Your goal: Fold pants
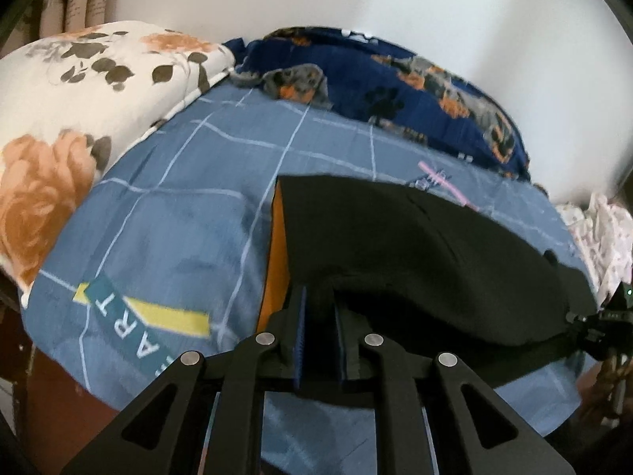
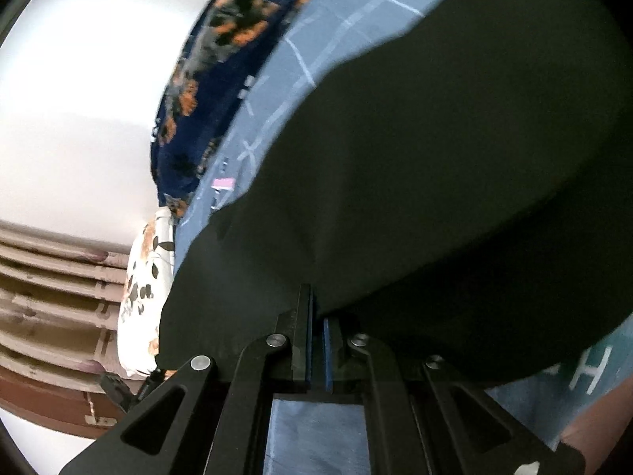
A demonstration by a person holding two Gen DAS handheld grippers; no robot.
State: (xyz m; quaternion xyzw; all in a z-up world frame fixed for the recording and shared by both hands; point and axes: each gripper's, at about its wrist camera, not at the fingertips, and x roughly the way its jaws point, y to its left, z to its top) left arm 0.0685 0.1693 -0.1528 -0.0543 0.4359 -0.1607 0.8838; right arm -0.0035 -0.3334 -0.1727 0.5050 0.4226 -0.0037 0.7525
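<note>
pants (image 1: 415,245) black, draped over the blue bedsheet (image 1: 166,213) | left gripper (image 1: 320,316) clamped on the near edge | right gripper (image 2: 318,328) pinching another edge, cloth lifted | soft, light, floppy, likely sags between grips – hold hems or waistband corners, keep taut
</note>
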